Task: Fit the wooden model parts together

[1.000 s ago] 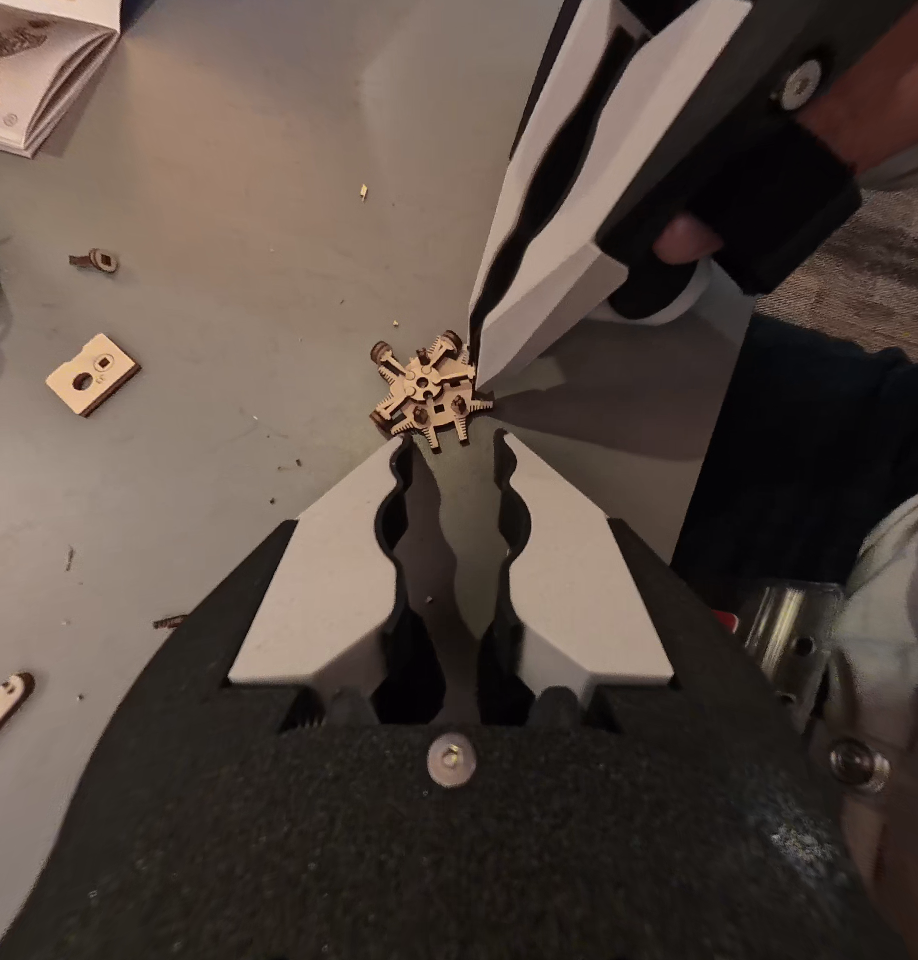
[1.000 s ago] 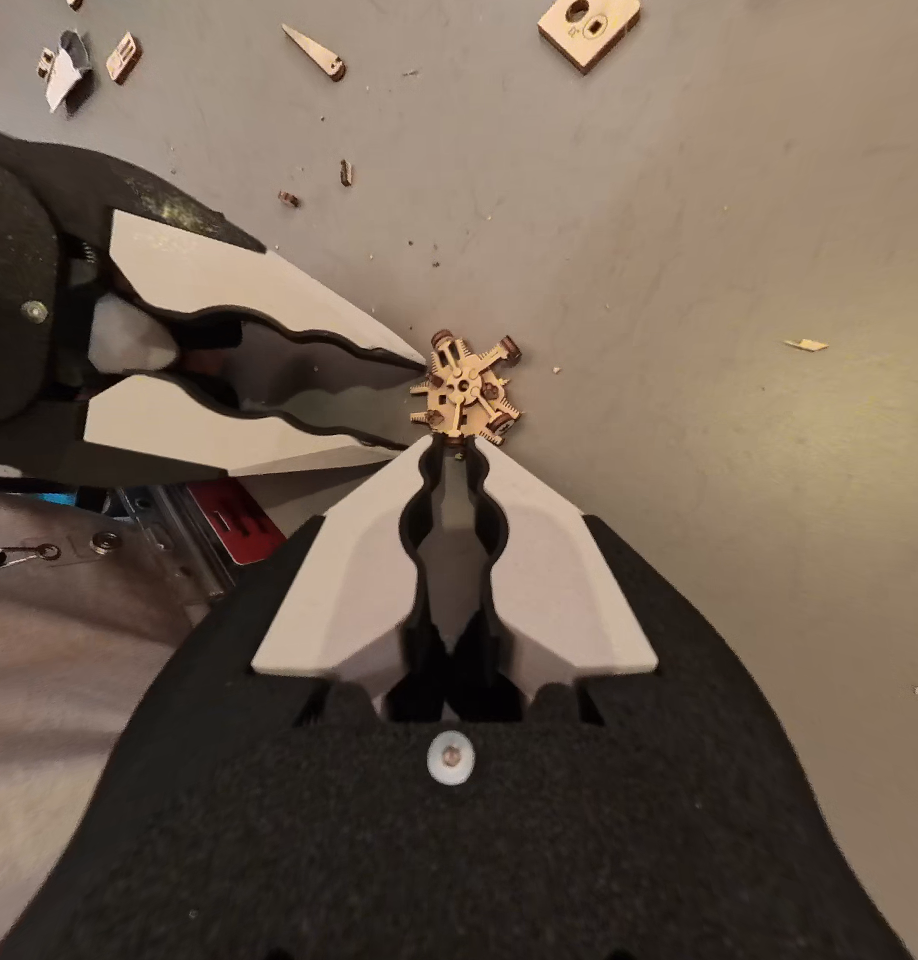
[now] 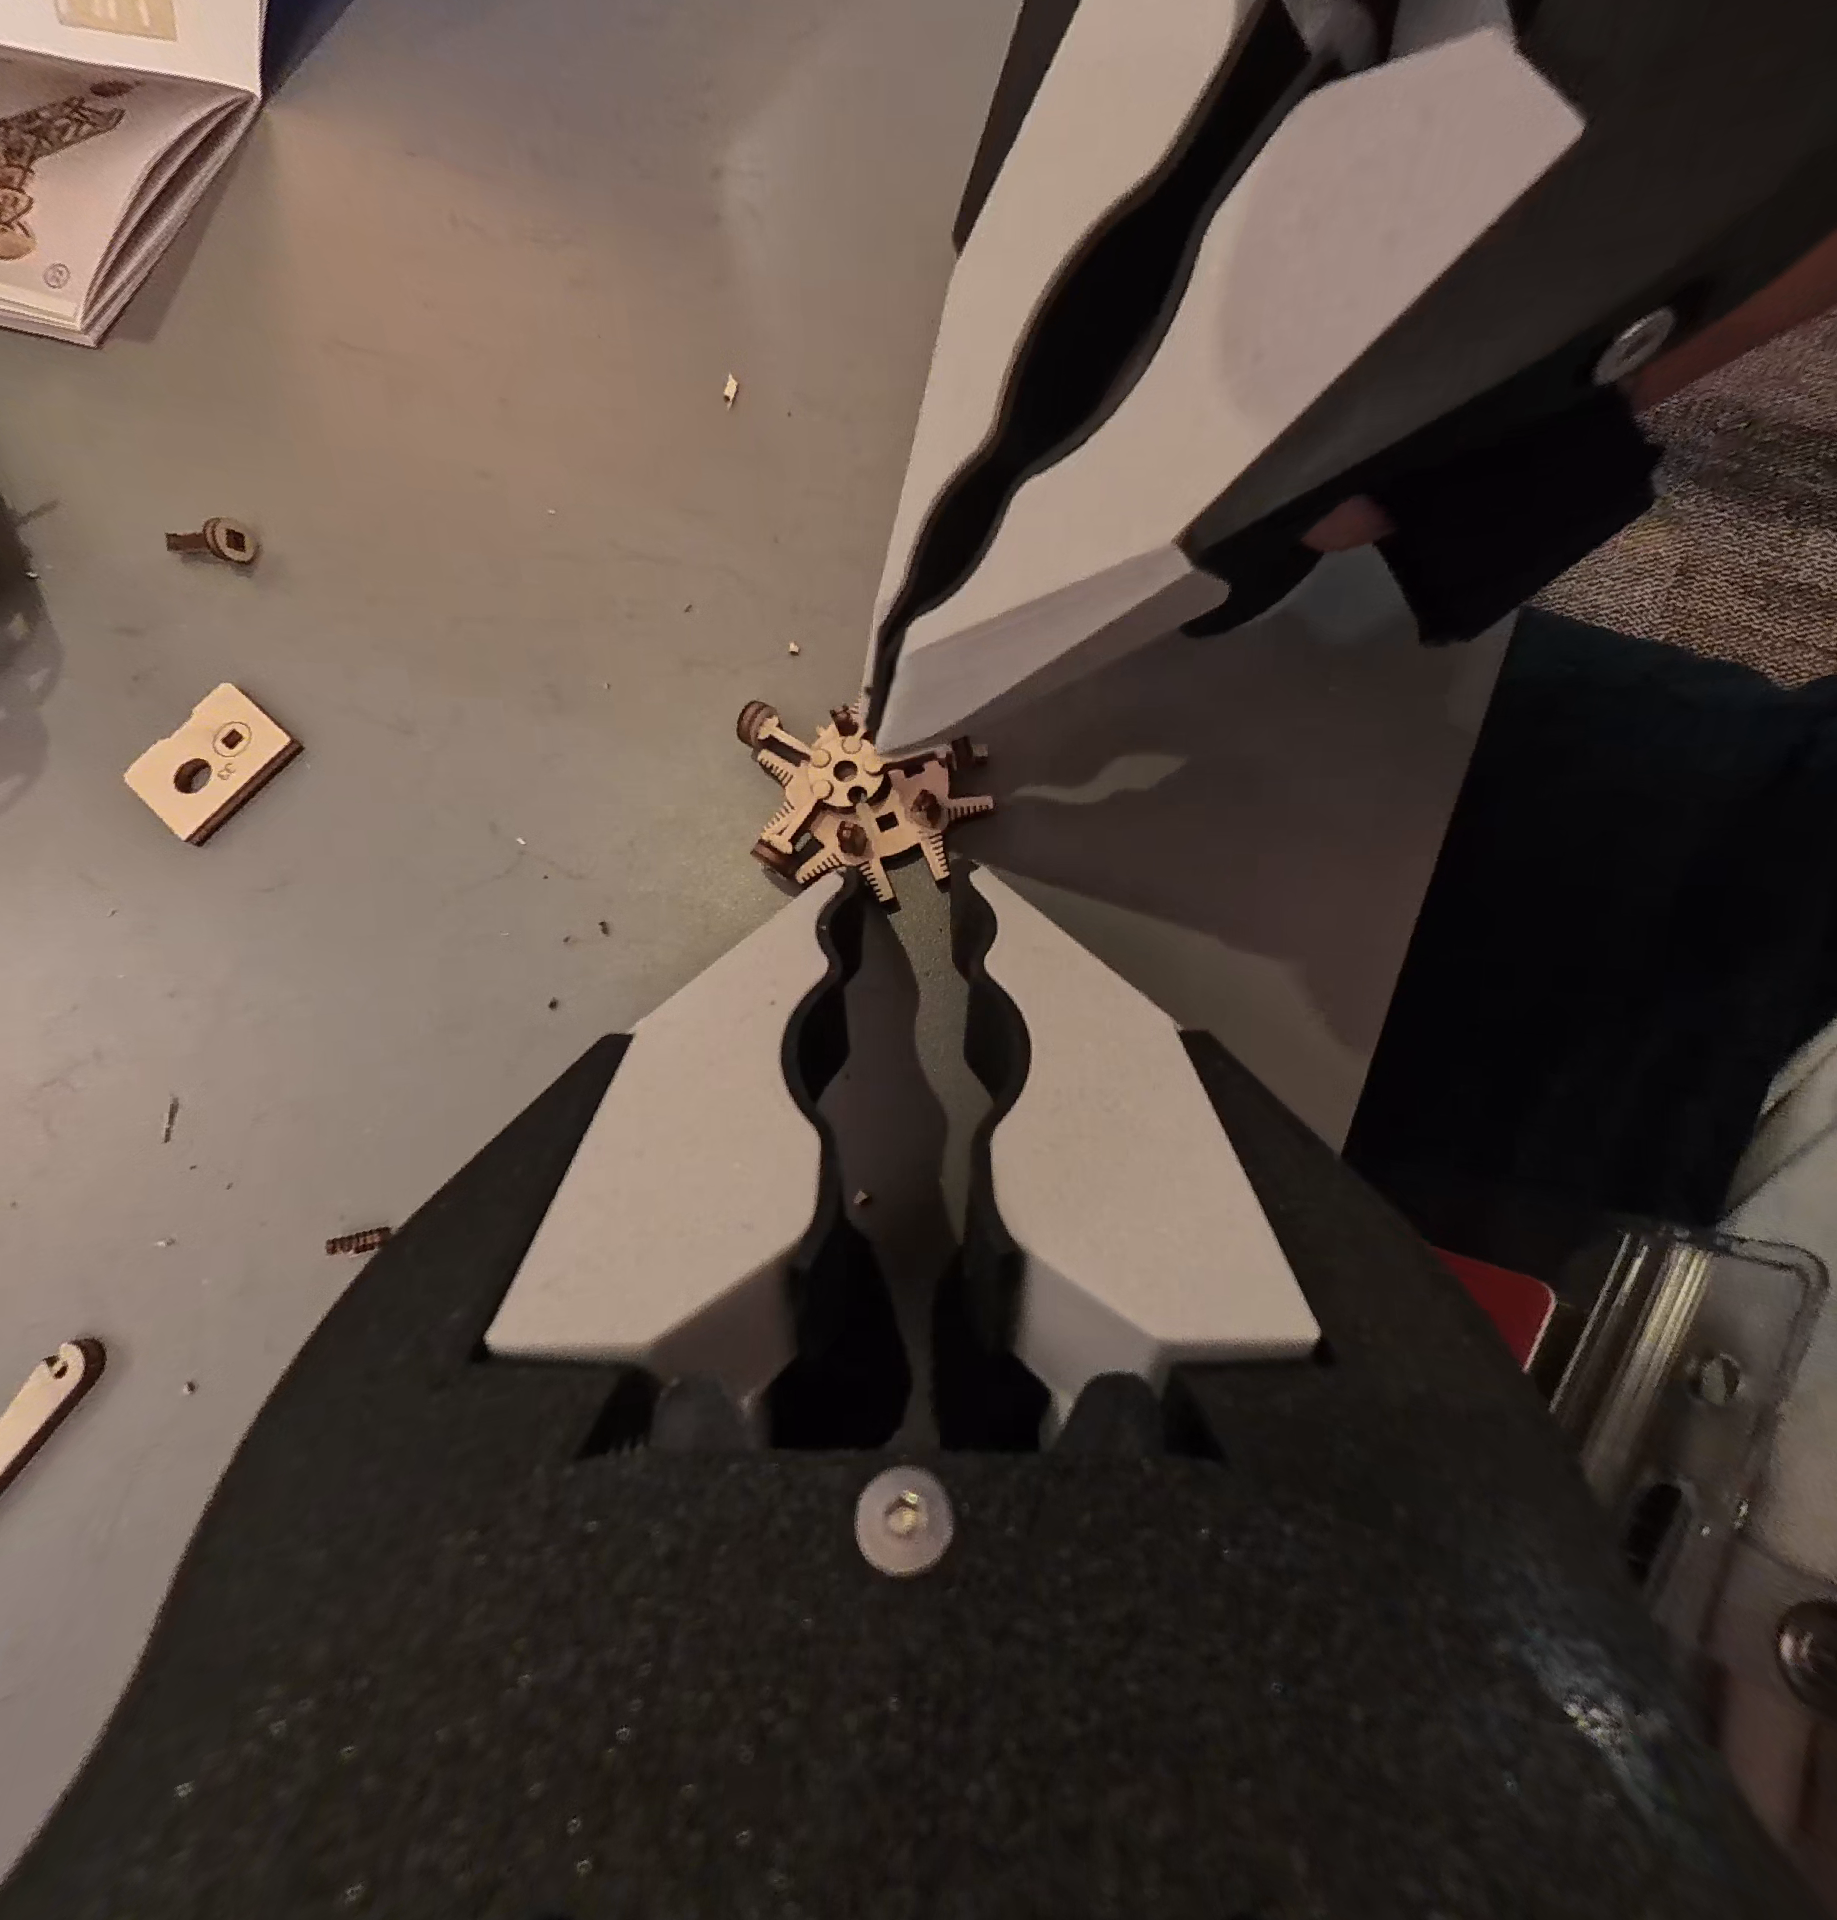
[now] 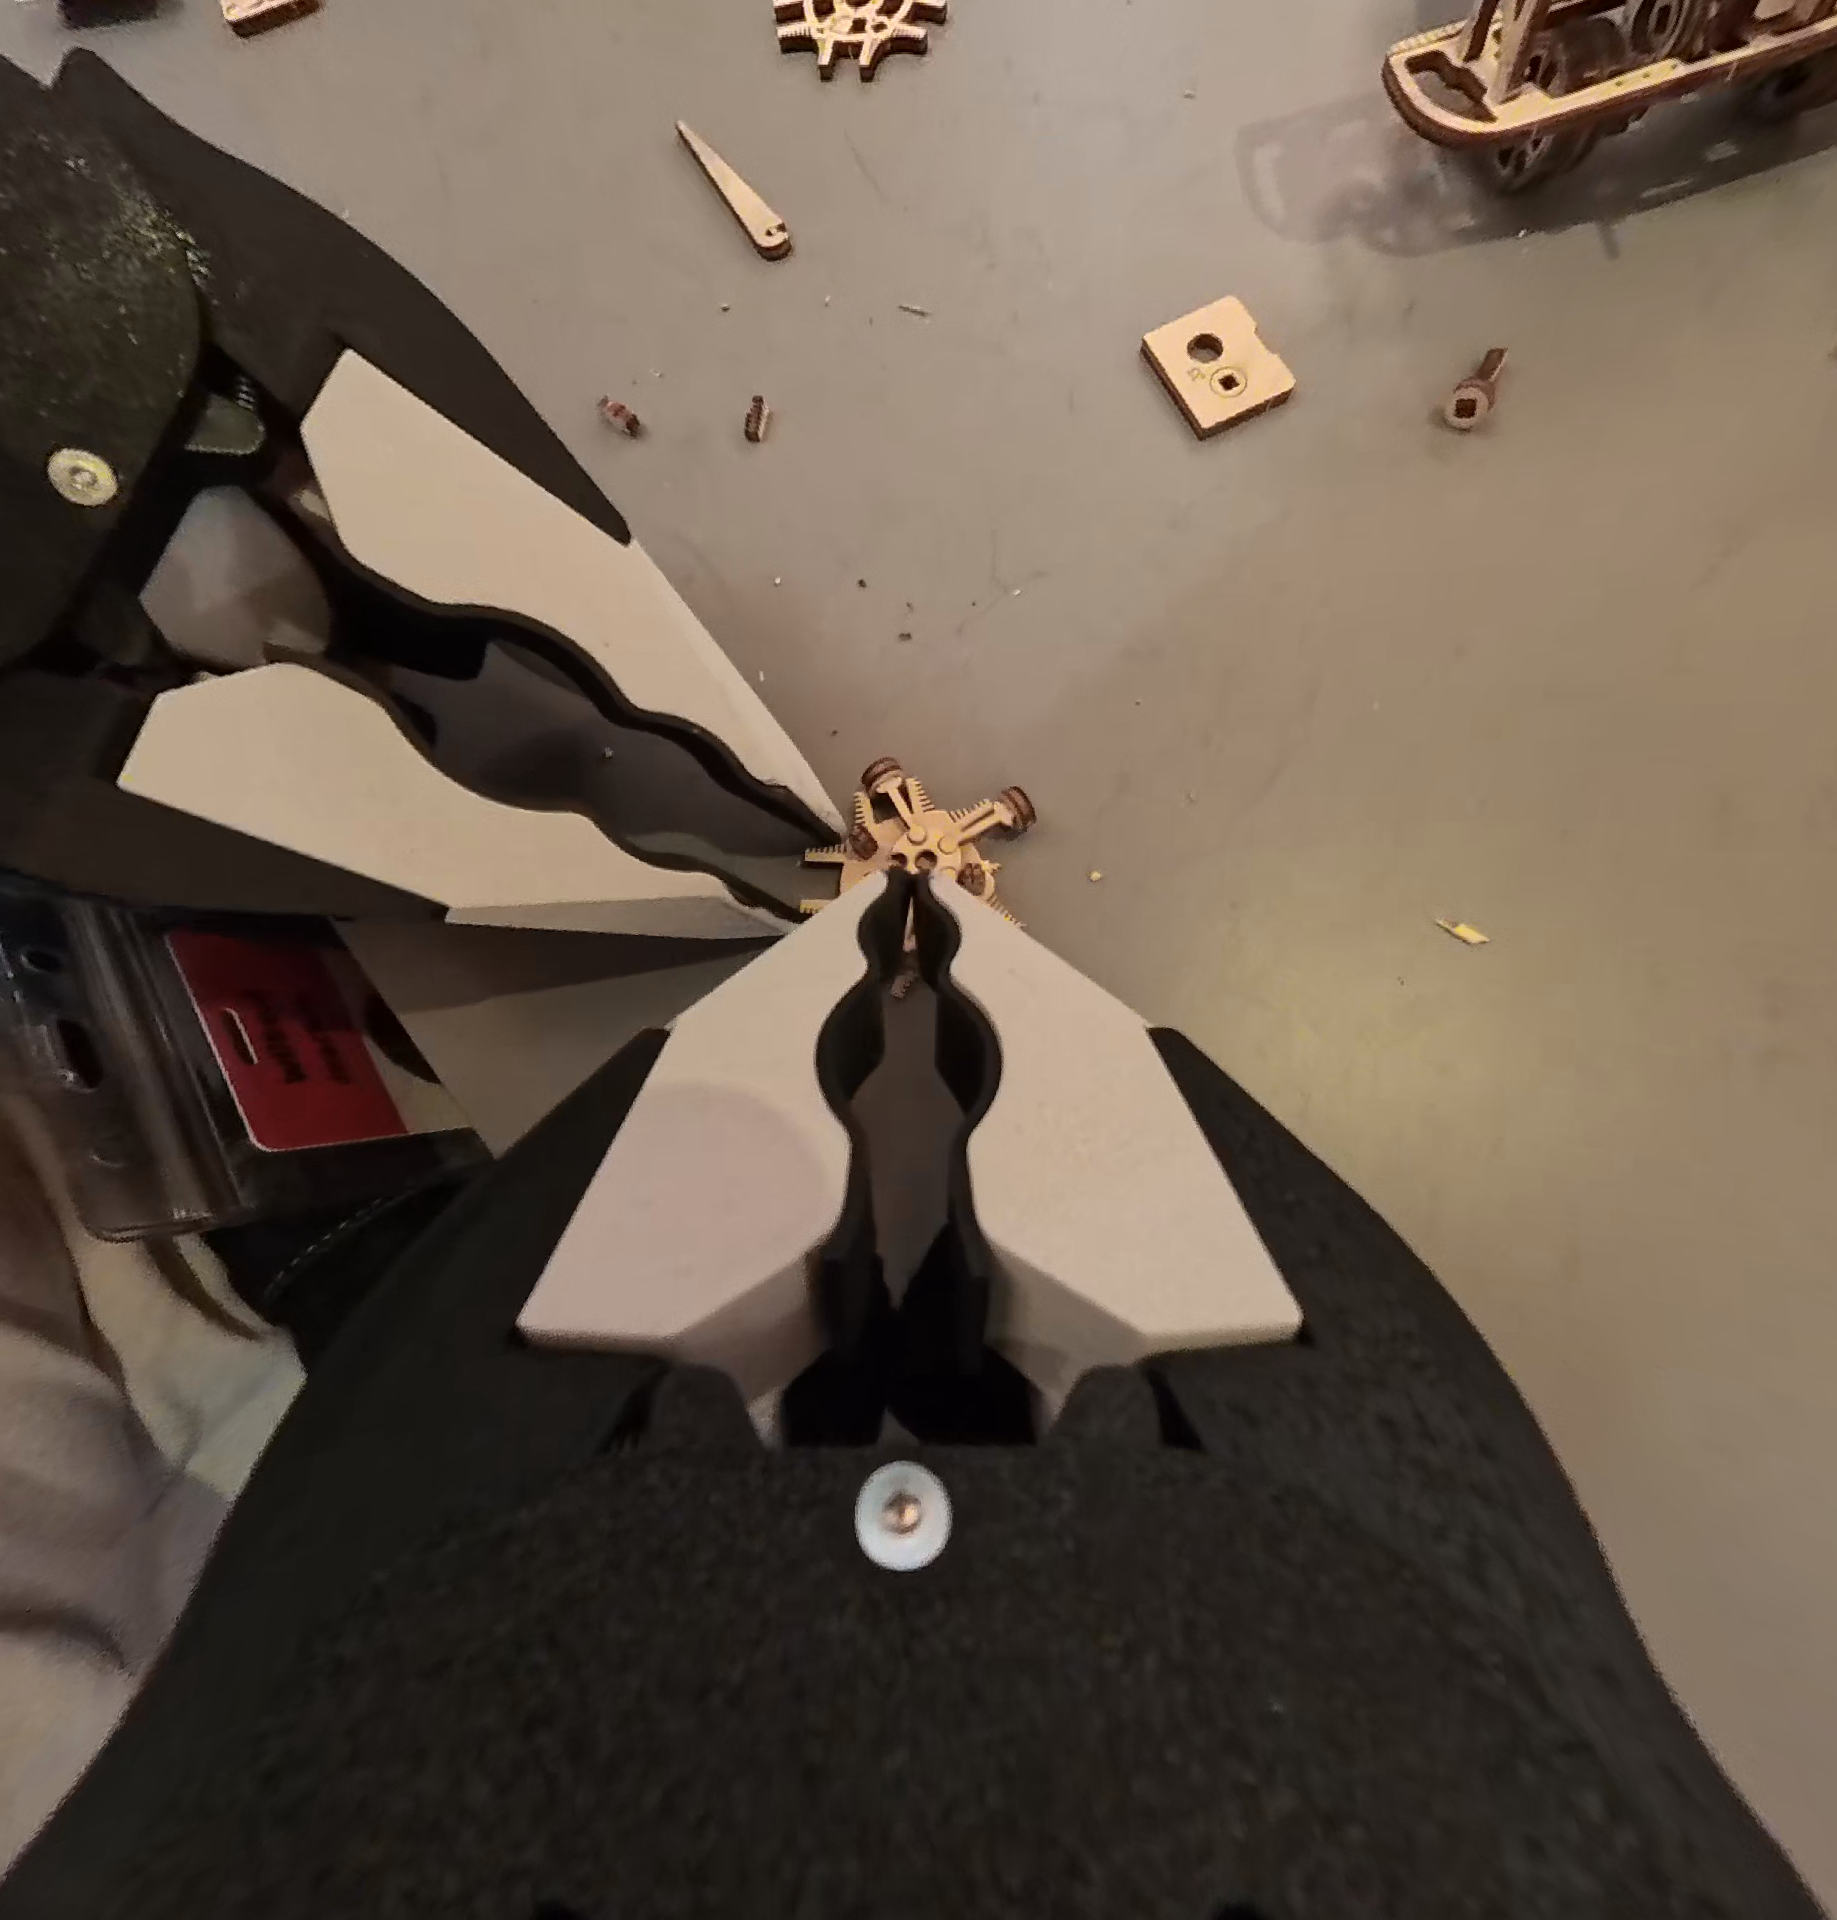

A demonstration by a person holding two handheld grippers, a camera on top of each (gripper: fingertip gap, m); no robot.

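Observation:
A small wooden star assembly (image 3: 852,779) with toothed spokes and a round hub lies on the grey table (image 3: 498,436). My left gripper (image 3: 900,878) has narrowed onto two of its near spokes, its tips touching them. It also shows in the right wrist view (image 4: 815,878), coming in from the left. My right gripper (image 4: 911,881) is shut on a small toothed wooden piece (image 4: 906,971) and its tips rest on the assembly (image 4: 945,831) at the hub. In the left wrist view the right gripper (image 3: 878,717) comes down from the upper right onto the assembly's top edge.
Loose parts lie around: a square wooden plate (image 4: 1217,366), a peg (image 4: 1475,390), a wedge strip (image 4: 737,192), short toothed bits (image 4: 756,418), a gear piece (image 4: 857,31). A partly built wooden model (image 4: 1620,73) stands far right. A booklet (image 3: 83,177) lies far left. A badge holder (image 4: 280,1039) hangs at the table's near edge. Left and right tips are no more than a few centimetres apart. The square wooden plate (image 4: 1217,366) is about equally far from each gripper, around 15 cm. It is also in sight in the left wrist view (image 3: 215,754).
My left jaws have narrowed around the assembly's near spokes. The right gripper has shifted its tips onto the hub, and its view now takes in more of the far table.

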